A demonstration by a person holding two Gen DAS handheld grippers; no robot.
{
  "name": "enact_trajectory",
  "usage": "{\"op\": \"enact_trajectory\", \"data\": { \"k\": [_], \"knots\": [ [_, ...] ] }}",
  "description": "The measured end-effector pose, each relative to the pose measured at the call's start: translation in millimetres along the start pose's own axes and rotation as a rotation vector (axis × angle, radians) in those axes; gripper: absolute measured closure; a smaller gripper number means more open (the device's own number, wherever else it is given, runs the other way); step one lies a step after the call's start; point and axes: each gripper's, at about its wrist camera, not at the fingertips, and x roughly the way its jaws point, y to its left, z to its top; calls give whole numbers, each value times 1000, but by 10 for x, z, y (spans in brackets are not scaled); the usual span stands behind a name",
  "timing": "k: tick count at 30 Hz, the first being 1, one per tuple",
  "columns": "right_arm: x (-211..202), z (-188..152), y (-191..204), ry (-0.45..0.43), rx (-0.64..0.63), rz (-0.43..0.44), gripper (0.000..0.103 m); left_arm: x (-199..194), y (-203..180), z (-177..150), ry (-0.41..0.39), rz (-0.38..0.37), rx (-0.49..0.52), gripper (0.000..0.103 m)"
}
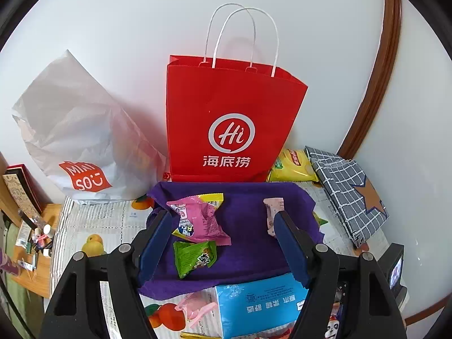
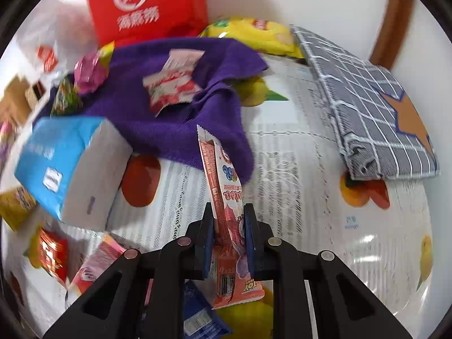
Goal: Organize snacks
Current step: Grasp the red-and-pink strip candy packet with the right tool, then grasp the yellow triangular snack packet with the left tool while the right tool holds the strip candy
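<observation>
You are gripping a long red foil snack stick (image 2: 223, 197) in your right claw (image 2: 228, 220), just short of the purple cloth (image 2: 175, 130) ahead, while your left claw (image 1: 223, 220) is hanging wide above three packets lying there, with several snacks lying loose behind.

White wall (image 1: 310, 28), curved brown wooden trim (image 1: 375, 84), fruit-print tablecloth (image 2: 310, 197)

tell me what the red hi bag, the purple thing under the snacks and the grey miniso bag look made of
Red bag: matte paper, crisp folds, twisted white cord handles. Purple cloth: soft fuzzy fabric, probably microfibre or terry. Grey bag: thin crinkled plastic, seemingly.
</observation>
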Motion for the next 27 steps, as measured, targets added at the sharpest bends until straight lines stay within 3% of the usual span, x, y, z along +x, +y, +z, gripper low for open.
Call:
{"op": "enact_trajectory", "data": {
  "k": [8, 15, 21, 27],
  "knots": [
    [36, -129, -217, -33, 82, 20, 83, -156, -117, -47, -40, 0, 14, 30],
    [28, -245, -138, -122, 60, -27, 83, -65, -16, -321, 35, 39, -11, 30],
    [6, -301, -173, -161, 80, -14, 83, 11, 225, -793, 107, 90, -40, 31],
    [1, -303, -178, -163, 72, -2, 82, 98, 296, -1350, 191, 41, -68, 30]
  ]
}}
